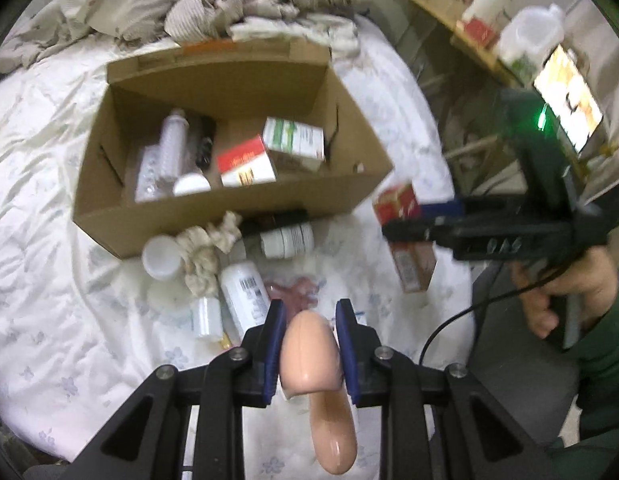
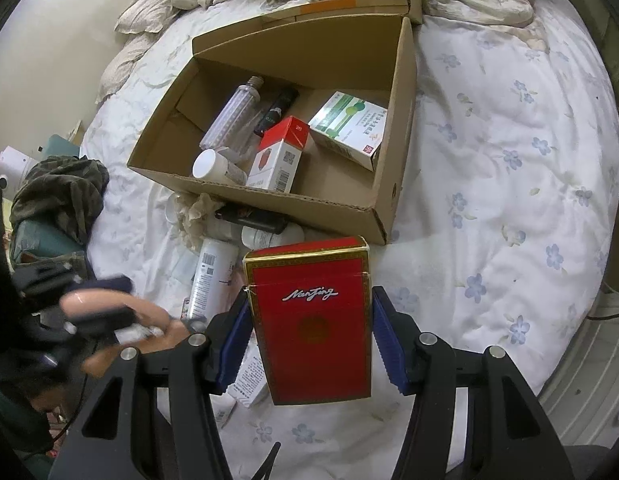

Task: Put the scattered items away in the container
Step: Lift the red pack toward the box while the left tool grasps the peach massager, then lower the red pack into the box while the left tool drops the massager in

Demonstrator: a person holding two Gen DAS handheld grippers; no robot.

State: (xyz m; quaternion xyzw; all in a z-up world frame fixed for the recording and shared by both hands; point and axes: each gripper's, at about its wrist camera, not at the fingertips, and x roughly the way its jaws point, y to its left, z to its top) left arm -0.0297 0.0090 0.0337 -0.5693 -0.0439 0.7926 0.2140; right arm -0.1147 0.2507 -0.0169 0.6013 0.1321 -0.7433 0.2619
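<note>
So both hands are loaded right now, looks like the carry step, pick-up done and drop-off not yet done; closest in, the left tool has its blue pads clamped on a smooth peach-coloured object, top end between the pads and the long end hanging down toward the camera, clear of the bed as far as I can tell; the right tool is gripping a red cigarette pack by its two narrow sides, held upright just in front of the cardboard box; a bit further out there's still a heap on the sheet against the box's near wall: a white bottle with a barcode, another white bottle lying sideways, a crumpled cloth, a white cap and a dark thing I can't make out; beyond that the box sits open-topped with a clear bottle, a red-and-white pack and a green-and-white carton already inside; next move, I'd guess, is to lift each load over the near wall and let go above a free patch of floor, probably the right front corner; the two tools are close, so going one at a time seems safer.
</note>
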